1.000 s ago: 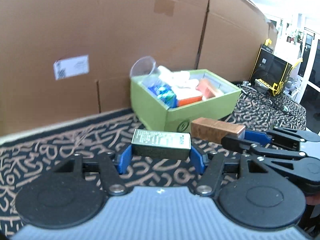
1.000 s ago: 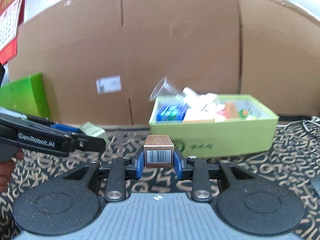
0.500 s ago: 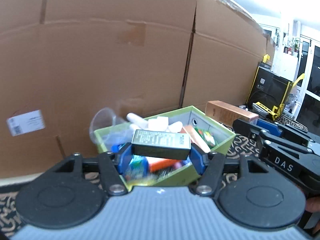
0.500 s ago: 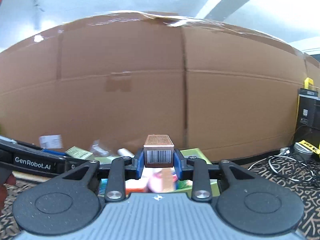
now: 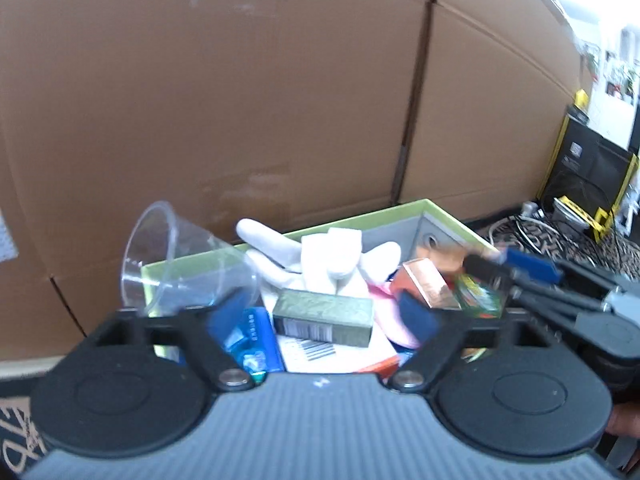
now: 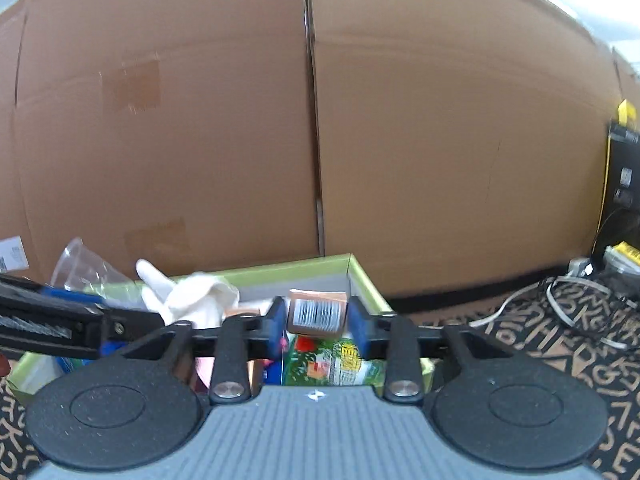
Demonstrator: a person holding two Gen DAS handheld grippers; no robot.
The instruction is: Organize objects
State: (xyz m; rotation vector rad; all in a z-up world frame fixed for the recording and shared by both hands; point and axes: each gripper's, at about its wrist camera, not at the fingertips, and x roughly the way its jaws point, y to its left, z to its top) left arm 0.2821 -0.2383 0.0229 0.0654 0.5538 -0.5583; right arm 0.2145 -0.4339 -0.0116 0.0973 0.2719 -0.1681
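Left wrist view: the clear plastic cup (image 5: 180, 264) leans tilted over the left end of the green box (image 5: 440, 210), on the rim as best I can judge, and a nudge from the left gripper (image 5: 324, 316) could tip it out. That gripper's jaws stand wide apart, and the olive carton (image 5: 324, 318) lies between them untouched, resting on the heap of packets beside the white glove (image 5: 296, 258). It sits high on a loose pile, so it may slide or topple as things shift. Further right, the copper carton (image 5: 426, 288) lies in the right part of the box, with the right gripper (image 6: 316, 316) just above it. In the right wrist view its blue pads (image 6: 276, 320) stand close on either side of the barcoded end; whether they touch it I cannot tell, though a slim gap suggests release. If it drops askew it may wedge on the green packet (image 6: 340, 364). Motion blur softens all labels, and both gripper bodies hide the box's near wall and floor.
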